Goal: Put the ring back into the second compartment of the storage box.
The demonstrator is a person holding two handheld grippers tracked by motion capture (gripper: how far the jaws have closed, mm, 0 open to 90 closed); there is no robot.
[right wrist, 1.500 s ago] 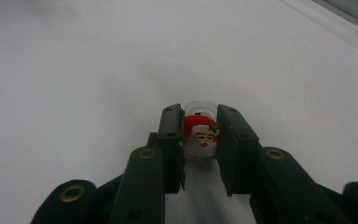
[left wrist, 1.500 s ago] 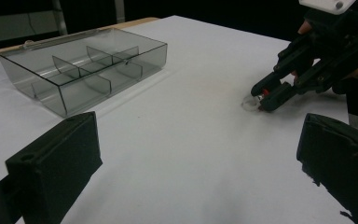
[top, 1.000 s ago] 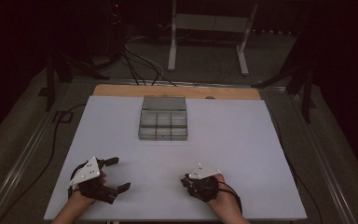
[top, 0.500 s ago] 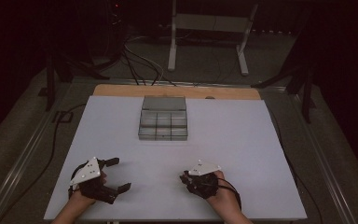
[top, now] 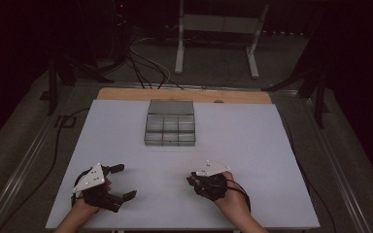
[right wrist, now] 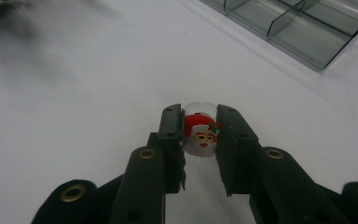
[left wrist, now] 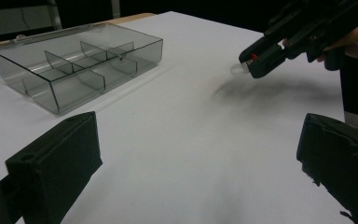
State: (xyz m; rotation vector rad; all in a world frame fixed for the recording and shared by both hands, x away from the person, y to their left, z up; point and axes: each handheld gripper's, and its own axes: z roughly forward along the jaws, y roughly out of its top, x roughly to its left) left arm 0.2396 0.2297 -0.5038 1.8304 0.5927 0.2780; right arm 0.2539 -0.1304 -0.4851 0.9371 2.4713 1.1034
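Here the left gripper [top: 120, 182] sits low over the near left part of the white table [top: 252, 145], held in a hand [top: 85, 206], its jaws spread wide with nothing between them. In the left gripper view those two black jaws stand far apart at the bottom corners, with bare table between.

Ahead of it and a little to its right, well apart, lies the clear box [top: 170, 123], divided into small compartments and standing open, its lid [top: 171, 107] on the far side. In the left gripper view the box [left wrist: 77, 63] shows its thin dividers, and the compartments look bare.

Farther right, the right gripper [top: 193, 178] is held in the other hand [top: 233, 201] just above the table, pointing toward the left gripper. Its jaws are closed down on a small clear ring [right wrist: 201, 133] with a red and white Santa face on it, gripped from both sides. In the left gripper view the ring [left wrist: 238, 69] shows at the tip of the right gripper [left wrist: 247, 63], clear of the table. The box [right wrist: 303, 28] lies ahead of this gripper and to its right, well apart.
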